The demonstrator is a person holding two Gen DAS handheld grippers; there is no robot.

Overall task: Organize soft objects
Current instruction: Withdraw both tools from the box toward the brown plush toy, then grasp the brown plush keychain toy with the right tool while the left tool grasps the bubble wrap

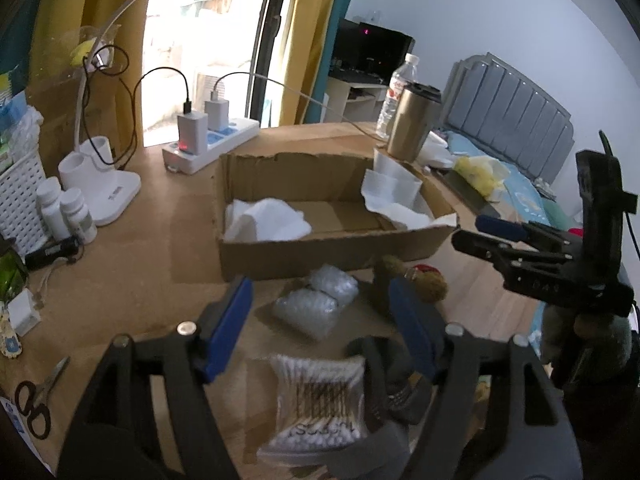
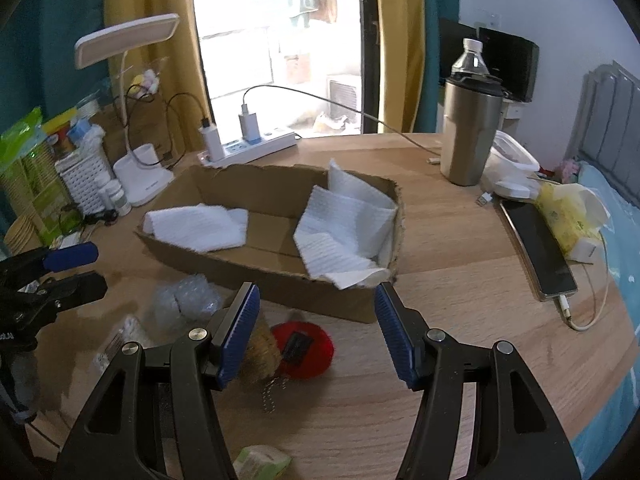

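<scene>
Your left claw (image 1: pixel 320 320) & right claw (image 2: pixel 316 332) were both wide apart, holding nothing. Bubble wrap (image 1: pixel 316 300) lay betw. left fingers; cardboard box (image 2: pixel 280 276) sat just past them w/ towels inside.

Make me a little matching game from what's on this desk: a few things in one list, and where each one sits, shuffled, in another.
Things:
1. folded white cloth
2. bubble wrap bundle
3. steel tumbler
4. scissors

Places:
A. standing behind the cardboard box, by the water bottle
B. on the desk in front of the box, just beyond the open left claw
C. inside the box, at its left end
D. flat at the near left edge of the desk

Pairs: 1-C, 2-B, 3-A, 4-D
</scene>
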